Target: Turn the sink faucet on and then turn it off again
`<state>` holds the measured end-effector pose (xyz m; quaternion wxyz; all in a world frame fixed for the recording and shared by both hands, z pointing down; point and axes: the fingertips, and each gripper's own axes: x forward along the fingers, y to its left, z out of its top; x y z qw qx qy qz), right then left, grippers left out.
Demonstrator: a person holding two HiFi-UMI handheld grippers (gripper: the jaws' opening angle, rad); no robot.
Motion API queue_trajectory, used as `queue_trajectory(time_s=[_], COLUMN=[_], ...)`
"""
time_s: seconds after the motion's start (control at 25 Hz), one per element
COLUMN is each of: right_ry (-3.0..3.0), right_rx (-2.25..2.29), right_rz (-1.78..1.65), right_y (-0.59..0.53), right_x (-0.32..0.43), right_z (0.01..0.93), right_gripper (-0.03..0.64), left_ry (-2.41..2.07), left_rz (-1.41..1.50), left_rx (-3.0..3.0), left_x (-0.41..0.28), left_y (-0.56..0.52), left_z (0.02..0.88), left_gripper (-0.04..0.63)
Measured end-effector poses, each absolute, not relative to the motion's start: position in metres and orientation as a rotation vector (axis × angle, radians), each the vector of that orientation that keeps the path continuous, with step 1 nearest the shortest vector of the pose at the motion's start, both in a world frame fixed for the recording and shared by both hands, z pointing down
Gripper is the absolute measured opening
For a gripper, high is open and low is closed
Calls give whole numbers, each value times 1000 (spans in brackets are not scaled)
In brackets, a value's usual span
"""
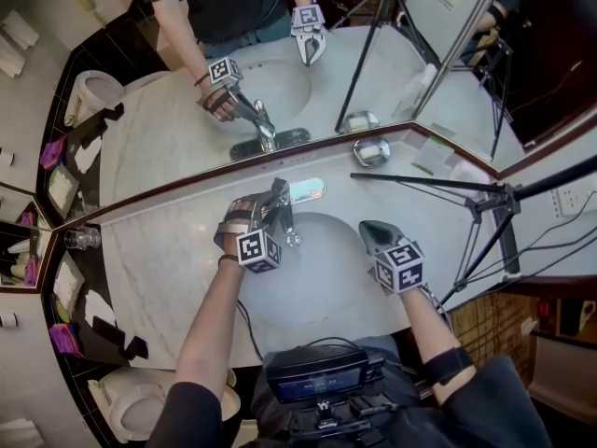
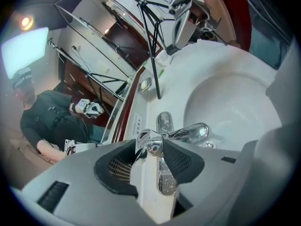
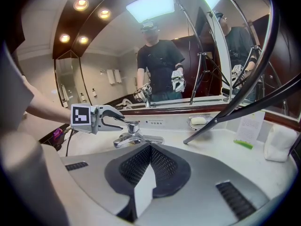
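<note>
The chrome single-lever sink faucet (image 1: 285,217) stands at the far rim of the white oval basin (image 1: 322,261). The basin is set in the pale marble worktop (image 1: 159,259), just in front of the wall mirror (image 1: 280,91). The faucet's spout reaches out over the bowl.

The left tongs (image 2: 150,148) come in from the near left and are closed partway on the faucet's lever (image 2: 144,139). In the left gripper view one dark pad presses each side of the lever's chrome end. The person's left hand (image 1: 235,224) is beside the faucet.

The right tongs (image 1: 371,230) hover over the near right side of the basin, well apart from the faucet. The right gripper view shows their pads pressed together with nothing between them.

A chrome soap dish (image 1: 371,150) sits on the worktop to the far right. A black tripod leg (image 1: 420,180) crosses the worktop near it.
</note>
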<state>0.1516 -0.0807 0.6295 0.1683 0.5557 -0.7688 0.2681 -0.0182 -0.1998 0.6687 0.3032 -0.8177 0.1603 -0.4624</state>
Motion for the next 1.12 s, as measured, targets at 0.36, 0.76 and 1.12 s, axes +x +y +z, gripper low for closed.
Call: queue_trajectory(time_s=[0.36, 0.76, 1.12], right_ry=[-2186, -2180, -2185], right_rx=[1583, 1575, 1570], right_rz=[768, 774, 773], right_y=[-83, -83, -86], right_x=[147, 147, 143], right_z=[631, 634, 634], right_gripper=[18, 18, 18], left_ry=[515, 575, 606], left_rz=[-1173, -1162, -1150], left_rx=[-2185, -2195, -2199], left_x=[-20, -31, -35], left_y=[-201, -190, -185], left_z=[666, 678, 683], left_gripper=[176, 160, 144])
